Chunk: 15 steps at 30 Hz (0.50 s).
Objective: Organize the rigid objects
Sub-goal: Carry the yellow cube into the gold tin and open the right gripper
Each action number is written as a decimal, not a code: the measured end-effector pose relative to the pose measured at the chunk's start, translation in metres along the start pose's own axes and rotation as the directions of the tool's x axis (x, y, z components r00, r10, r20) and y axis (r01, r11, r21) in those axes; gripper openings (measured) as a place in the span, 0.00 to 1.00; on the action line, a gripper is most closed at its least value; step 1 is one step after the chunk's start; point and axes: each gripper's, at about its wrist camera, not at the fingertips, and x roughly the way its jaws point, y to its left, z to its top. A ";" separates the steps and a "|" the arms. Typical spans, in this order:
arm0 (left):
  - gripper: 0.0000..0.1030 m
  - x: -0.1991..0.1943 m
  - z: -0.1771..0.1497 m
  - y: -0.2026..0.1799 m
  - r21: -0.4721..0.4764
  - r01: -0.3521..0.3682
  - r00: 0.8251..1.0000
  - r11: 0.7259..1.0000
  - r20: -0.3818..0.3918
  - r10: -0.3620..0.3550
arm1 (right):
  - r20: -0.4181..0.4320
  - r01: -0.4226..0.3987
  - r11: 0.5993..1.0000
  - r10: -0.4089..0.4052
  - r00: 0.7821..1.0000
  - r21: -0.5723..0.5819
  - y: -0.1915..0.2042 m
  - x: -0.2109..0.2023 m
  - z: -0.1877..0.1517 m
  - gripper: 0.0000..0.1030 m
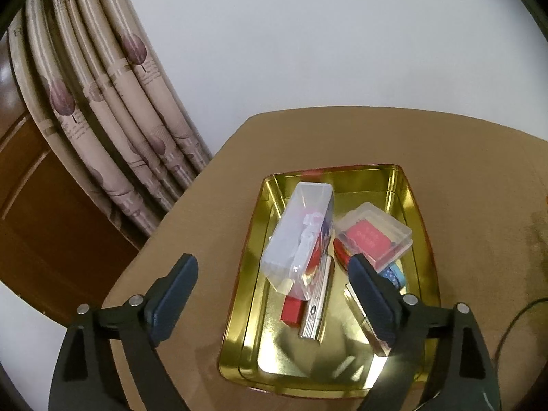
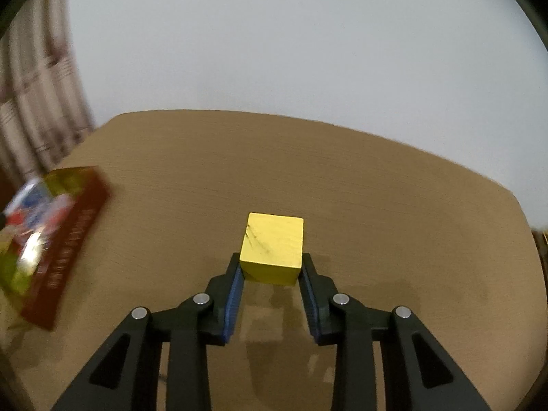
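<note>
In the left wrist view a gold tin tray (image 1: 421, 239) sits on the brown table. It holds a tall clear plastic box (image 1: 298, 236), a small clear box with a red insert (image 1: 373, 233), a silver bar (image 1: 316, 304), a red block (image 1: 293, 311) and tape rolls. My left gripper (image 1: 274, 267) is open and empty above the tray's near left part. In the right wrist view my right gripper (image 2: 271, 267) is shut on a yellow wooden cube (image 2: 272, 248), held above the table. The tray (image 2: 65, 239) shows blurred at the left, with red outer walls.
The brown table (image 2: 342, 185) has a curved far edge against a white wall. Patterned curtains (image 1: 102, 102) and a wooden door (image 1: 34, 205) stand left of the table. A dark cable (image 1: 513, 322) lies on the table right of the tray.
</note>
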 end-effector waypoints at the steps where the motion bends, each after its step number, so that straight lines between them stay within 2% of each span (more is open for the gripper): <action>1: 0.87 -0.001 -0.002 0.003 -0.011 0.015 1.000 1.000 -0.003 -0.015 | 0.004 -0.019 0.999 0.019 1.000 -0.027 0.013 -0.004 0.002 0.31; 5: 0.91 0.001 -0.006 0.018 -0.069 0.040 0.998 0.997 -0.052 -0.044 | 0.009 -0.133 0.983 0.136 0.991 -0.130 0.076 -0.026 0.011 0.31; 9: 0.91 -0.003 -0.005 0.044 -0.145 0.024 0.999 0.989 -0.039 -0.030 | -0.008 -0.230 0.954 0.233 0.972 -0.191 0.130 -0.043 0.018 0.31; 15: 0.92 -0.001 -0.008 0.068 -0.182 -0.050 0.998 0.982 -0.041 0.043 | -0.086 -0.323 0.906 0.311 0.946 -0.274 0.193 -0.050 0.013 0.31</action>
